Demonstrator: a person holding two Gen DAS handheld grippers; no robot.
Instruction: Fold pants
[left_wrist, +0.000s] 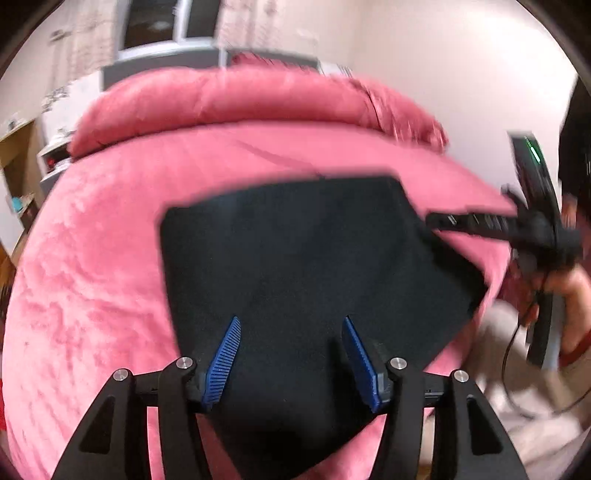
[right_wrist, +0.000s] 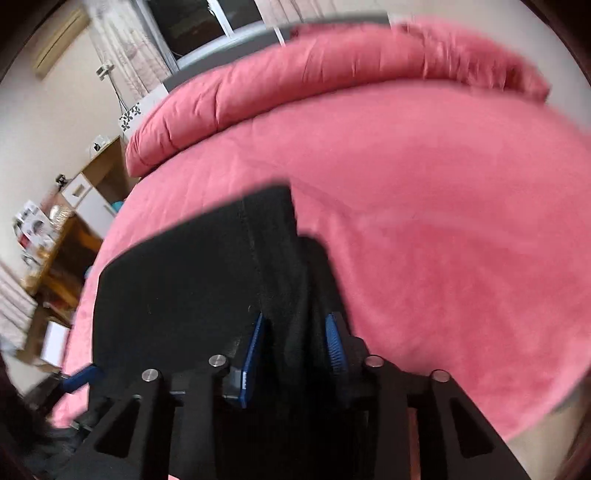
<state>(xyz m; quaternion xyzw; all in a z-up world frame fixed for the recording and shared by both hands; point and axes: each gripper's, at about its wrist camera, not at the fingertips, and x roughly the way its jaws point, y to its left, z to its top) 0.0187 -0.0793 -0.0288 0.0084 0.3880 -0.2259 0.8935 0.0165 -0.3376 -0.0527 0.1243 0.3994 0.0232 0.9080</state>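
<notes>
The black pants lie folded on the pink bed. My left gripper is open above their near part, blue pads apart, nothing between them. In the left wrist view my right gripper reaches in from the right at the pants' right edge. In the right wrist view my right gripper has its blue pads closed on a bunched fold of the black pants, which spread to the left over the bed.
A rolled pink duvet lies along the far side of the bed. A wooden desk with clutter stands at the left. A window is behind the bed. Pale floor shows at the right.
</notes>
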